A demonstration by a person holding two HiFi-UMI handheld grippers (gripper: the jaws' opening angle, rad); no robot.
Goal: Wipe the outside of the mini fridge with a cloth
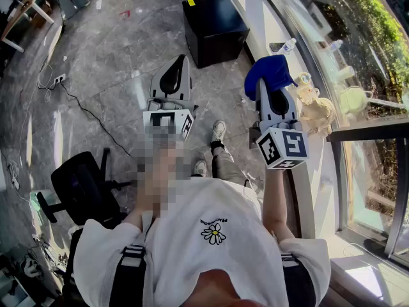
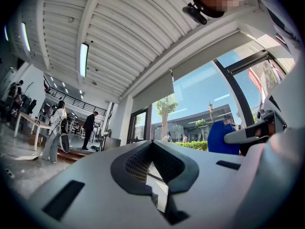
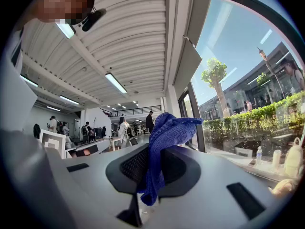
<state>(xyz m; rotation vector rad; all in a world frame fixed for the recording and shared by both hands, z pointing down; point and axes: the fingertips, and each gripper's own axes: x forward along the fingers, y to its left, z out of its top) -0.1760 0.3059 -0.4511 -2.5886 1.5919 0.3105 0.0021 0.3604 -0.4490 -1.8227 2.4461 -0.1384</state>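
The mini fridge (image 1: 214, 27) is a black cube on the stone floor by the window ledge, ahead of both grippers and apart from them. My right gripper (image 1: 264, 83) is shut on a blue cloth (image 1: 273, 72), held up in the air. In the right gripper view the cloth (image 3: 167, 132) bunches over the tips and hangs down between the jaws of that gripper (image 3: 153, 149). My left gripper (image 1: 181, 60) hovers to the left, shut with nothing in it. In the left gripper view its tips (image 2: 152, 144) meet, and the cloth (image 2: 220, 138) shows at the right.
A black office chair (image 1: 83, 187) stands at the lower left, with a cable (image 1: 83, 110) across the floor. On the window ledge at the right are a bottle (image 1: 289, 45) and pale figures (image 1: 316, 110). A table (image 1: 25, 11) sits far left.
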